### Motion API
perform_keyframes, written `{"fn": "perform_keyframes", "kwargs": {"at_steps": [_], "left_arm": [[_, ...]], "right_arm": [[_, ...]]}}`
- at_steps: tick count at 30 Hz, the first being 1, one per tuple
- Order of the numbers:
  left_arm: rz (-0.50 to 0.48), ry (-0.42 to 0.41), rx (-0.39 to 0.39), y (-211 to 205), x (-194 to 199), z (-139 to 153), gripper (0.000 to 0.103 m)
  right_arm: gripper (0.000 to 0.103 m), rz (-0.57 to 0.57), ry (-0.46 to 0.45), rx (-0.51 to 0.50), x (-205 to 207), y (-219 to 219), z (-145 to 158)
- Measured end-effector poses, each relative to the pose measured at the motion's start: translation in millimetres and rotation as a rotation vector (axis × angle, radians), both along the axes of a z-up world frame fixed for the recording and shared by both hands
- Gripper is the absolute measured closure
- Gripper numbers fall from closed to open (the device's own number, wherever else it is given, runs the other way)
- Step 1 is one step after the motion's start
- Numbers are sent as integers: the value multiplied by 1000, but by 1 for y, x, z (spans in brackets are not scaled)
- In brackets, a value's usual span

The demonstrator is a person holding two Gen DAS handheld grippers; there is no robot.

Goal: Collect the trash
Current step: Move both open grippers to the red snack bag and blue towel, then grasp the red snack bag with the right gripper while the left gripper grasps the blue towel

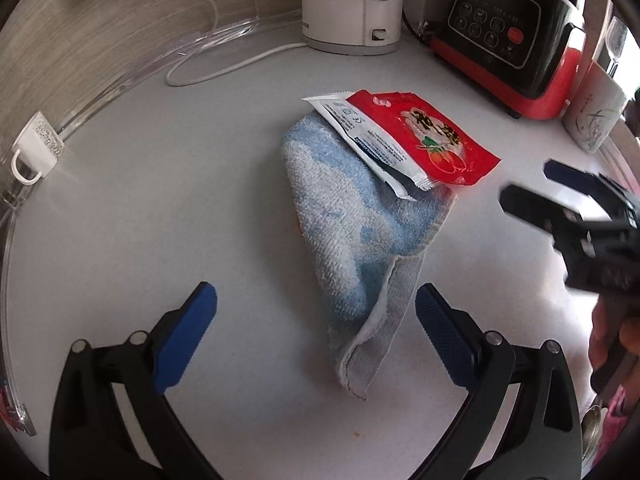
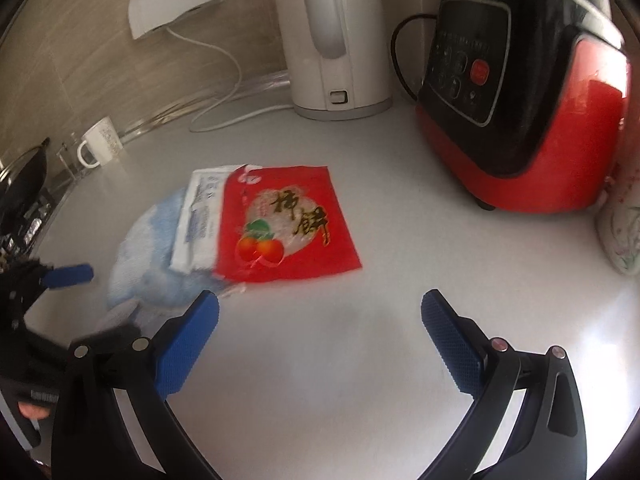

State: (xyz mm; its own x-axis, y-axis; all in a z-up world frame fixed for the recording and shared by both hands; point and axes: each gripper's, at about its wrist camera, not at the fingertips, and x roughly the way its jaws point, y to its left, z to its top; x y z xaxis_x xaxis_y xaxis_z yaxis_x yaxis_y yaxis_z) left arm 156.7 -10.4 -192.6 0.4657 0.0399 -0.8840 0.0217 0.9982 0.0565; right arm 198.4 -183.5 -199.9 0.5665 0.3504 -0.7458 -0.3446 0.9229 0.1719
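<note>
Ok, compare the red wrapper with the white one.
The red wrapper is wider and carries a fruit picture and large characters; the white wrapper is narrower, with small print. The red one overlaps the white one's edge and reaches onto the counter; the white lies on the towel. Both are flat sachets.

A glossy red plastic wrapper (image 2: 286,226) lies on rough blue terry cloth (image 1: 352,224), over a smooth matt countertop (image 1: 160,200).
</note>
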Motion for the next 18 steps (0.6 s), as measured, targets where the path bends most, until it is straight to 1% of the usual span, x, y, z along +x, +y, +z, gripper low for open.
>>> {"fn": "perform_keyframes", "kwargs": {"at_steps": [4, 6, 8, 9, 18], "left_arm": [[-6, 1, 15, -2, 2, -3, 8], [-11, 0, 20, -3, 4, -4, 11], [-12, 2, 28, -3, 6, -5, 19], [-13, 9, 30, -4, 7, -6, 20], [-3, 16, 19, -1, 10, -7, 22]], "right_arm": [[3, -17, 25, 49, 25, -2, -4], [3, -21, 39, 67, 35, -2, -6], [3, -19, 53, 88, 44, -1, -7], [3, -17, 58, 93, 47, 0, -7], [2, 15, 92, 93, 56, 16, -12]]}}
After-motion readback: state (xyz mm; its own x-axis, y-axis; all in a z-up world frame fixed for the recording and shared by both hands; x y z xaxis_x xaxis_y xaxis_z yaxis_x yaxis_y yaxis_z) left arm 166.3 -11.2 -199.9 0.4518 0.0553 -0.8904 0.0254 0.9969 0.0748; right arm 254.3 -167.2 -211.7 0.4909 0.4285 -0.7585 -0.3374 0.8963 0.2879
